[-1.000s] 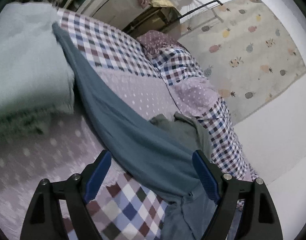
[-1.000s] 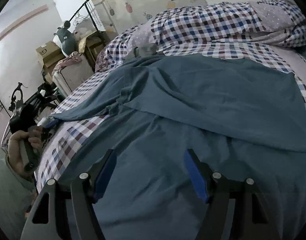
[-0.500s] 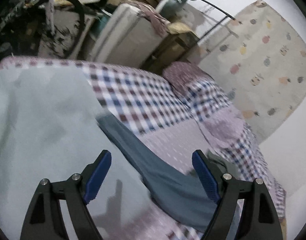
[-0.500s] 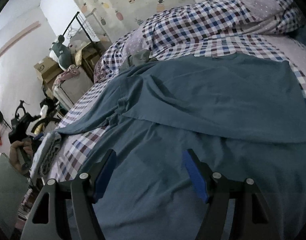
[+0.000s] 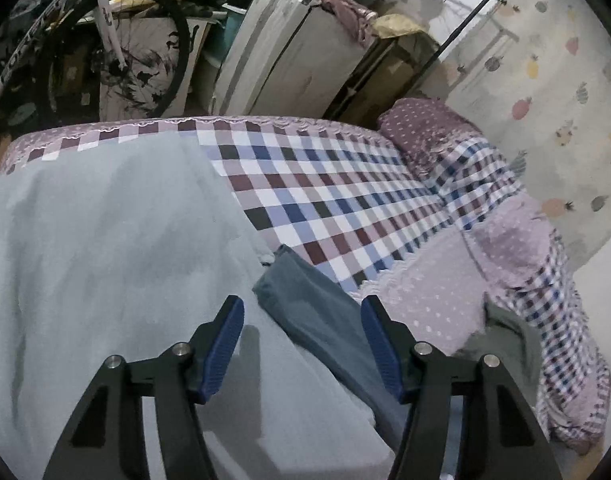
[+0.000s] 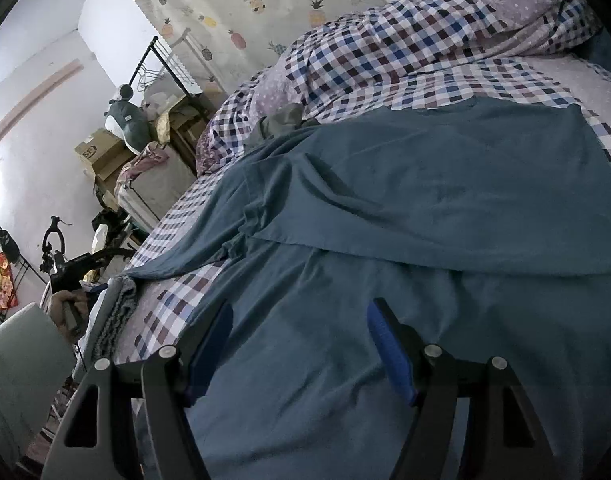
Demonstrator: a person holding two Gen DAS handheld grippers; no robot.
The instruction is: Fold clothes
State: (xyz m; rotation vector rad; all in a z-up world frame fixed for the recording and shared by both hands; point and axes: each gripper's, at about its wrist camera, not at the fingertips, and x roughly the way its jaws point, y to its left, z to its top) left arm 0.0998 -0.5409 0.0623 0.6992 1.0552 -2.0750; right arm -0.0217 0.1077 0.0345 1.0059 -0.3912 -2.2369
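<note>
The blue garment [image 6: 445,200] lies spread across the checked bed cover [image 5: 325,184], one long sleeve [image 5: 305,304] reaching a pale folded blanket [image 5: 105,260]. The left tongs [image 5: 301,344] are closing over that sleeve end, pads not yet pressing it. The right tongs [image 6: 297,352] hover wide apart above the garment, gripping nothing

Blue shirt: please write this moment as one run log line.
blue shirt: spread on bed, part folded | left gripper: closing over sleeve end, no grip | right gripper: open above shirt
</note>
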